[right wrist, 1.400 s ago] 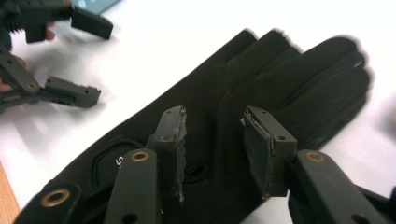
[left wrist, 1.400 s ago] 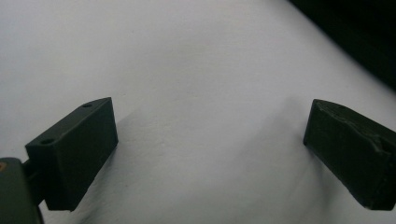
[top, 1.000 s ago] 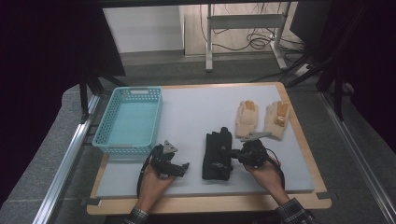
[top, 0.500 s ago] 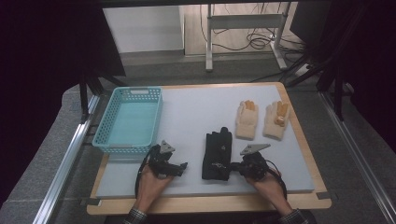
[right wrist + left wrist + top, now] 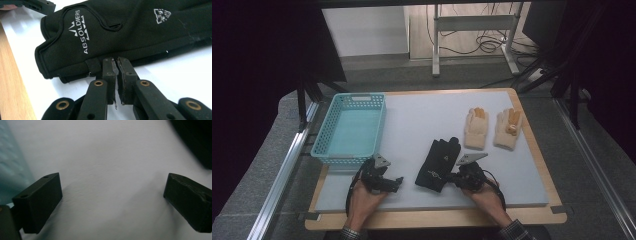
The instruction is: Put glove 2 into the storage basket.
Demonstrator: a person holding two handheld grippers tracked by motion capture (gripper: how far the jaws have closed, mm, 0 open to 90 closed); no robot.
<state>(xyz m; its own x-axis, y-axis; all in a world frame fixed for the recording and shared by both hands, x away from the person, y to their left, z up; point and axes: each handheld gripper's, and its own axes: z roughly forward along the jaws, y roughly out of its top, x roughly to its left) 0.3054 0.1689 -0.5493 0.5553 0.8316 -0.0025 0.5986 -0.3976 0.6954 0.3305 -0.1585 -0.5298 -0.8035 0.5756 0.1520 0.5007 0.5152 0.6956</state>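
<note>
A wooden table (image 5: pixel 532 150) bears a grey mat (image 5: pixel 427 120); on the mat lie a teal basket (image 5: pixel 351 131) at left, a black glove (image 5: pixel 439 164) in the middle, two cream gloves (image 5: pixel 492 128) at right

Turquoise basket (image 5: pixel 351 131), 2 cream gloves (image 5: pixel 476 128).

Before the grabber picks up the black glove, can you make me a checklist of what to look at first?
1. Right gripper at the black glove: ok, its tips sit against the glove's near edge.
2. Right jaws holding fabric: cannot tell; they are pressed together, with no clear fold between them.
3. Left gripper ready: ok, jaws wide open over bare table, nothing between them.
4. Blue basket free for a drop: ok, nothing inside it.
5. Tan gloves out of the way: ok, they lie apart from the black glove, farther back.
6. Way from glove to basket: not ok, the left gripper sits between them.
</note>
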